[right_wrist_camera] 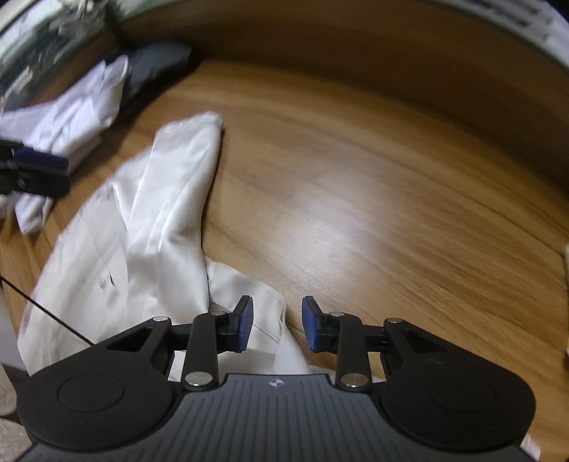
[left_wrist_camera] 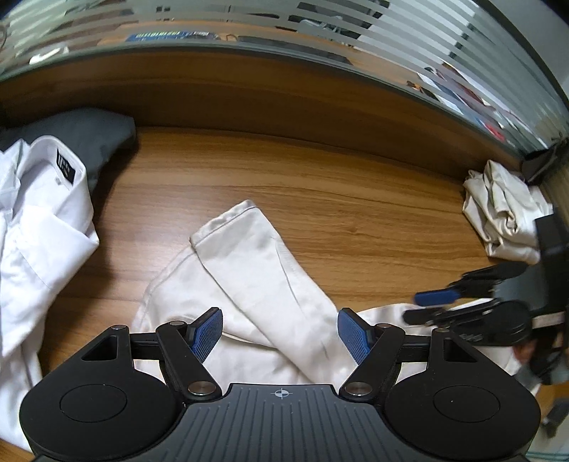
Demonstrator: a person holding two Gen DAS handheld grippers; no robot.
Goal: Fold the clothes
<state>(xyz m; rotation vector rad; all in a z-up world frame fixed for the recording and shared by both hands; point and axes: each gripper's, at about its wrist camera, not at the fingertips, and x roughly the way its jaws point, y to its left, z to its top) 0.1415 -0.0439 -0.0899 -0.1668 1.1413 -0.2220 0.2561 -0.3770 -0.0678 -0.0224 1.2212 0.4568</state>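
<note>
A cream shirt (left_wrist_camera: 249, 284) lies crumpled on the wooden table (left_wrist_camera: 320, 184), one sleeve laid across it toward the back. My left gripper (left_wrist_camera: 281, 334) is open and empty, just above the shirt's near part. My right gripper (right_wrist_camera: 277, 328) is open and empty over the shirt's edge (right_wrist_camera: 263, 305); the shirt (right_wrist_camera: 142, 227) stretches to its left. The right gripper also shows in the left wrist view (left_wrist_camera: 441, 305) at the right, jaws apart over the shirt's right end. The left gripper shows in the right wrist view (right_wrist_camera: 32, 170) at the far left.
A white dress shirt (left_wrist_camera: 39, 220) with a dark collar label lies at the left on a grey garment (left_wrist_camera: 92, 131). A crumpled cream cloth (left_wrist_camera: 498, 213) sits at the right. A raised wooden ledge (left_wrist_camera: 284, 92) and striped glass wall (left_wrist_camera: 355, 32) bound the back.
</note>
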